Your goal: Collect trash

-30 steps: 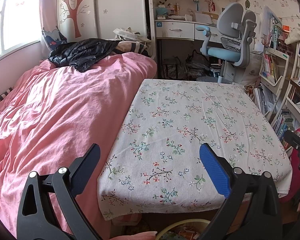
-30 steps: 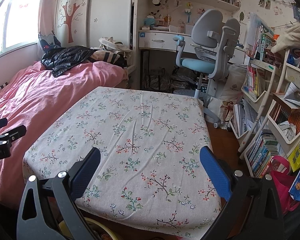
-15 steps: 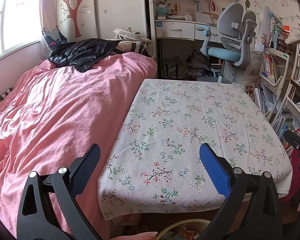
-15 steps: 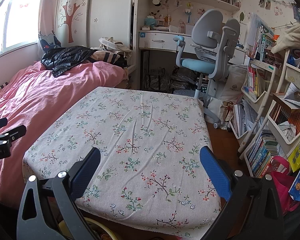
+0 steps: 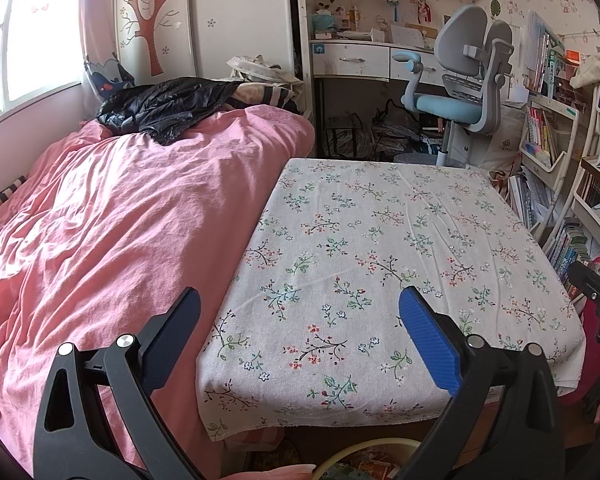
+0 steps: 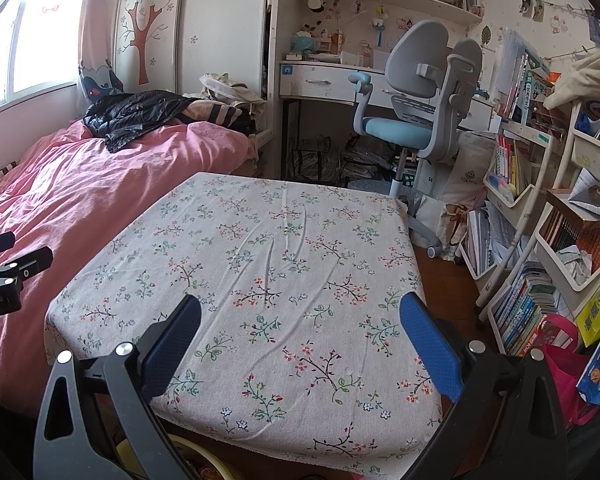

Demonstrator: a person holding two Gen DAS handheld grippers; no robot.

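Both grippers wide open over the near edge of the table, nothing held!

The left gripper (image 5: 298,336) hangs above the table's near left corner, blue pads (image 5: 428,344) spread far apart, gripping and touching nothing. The right gripper (image 6: 300,336) hovers over the near right part, jaws just as wide, also empty. The flowered tablecloth (image 6: 268,248) shows no trash on top. Below the near edge, a yellow-rimmed bin (image 5: 364,460) peeks out with colourful scraps inside. A pink bed (image 5: 112,232) lies just beside the table's left edge.
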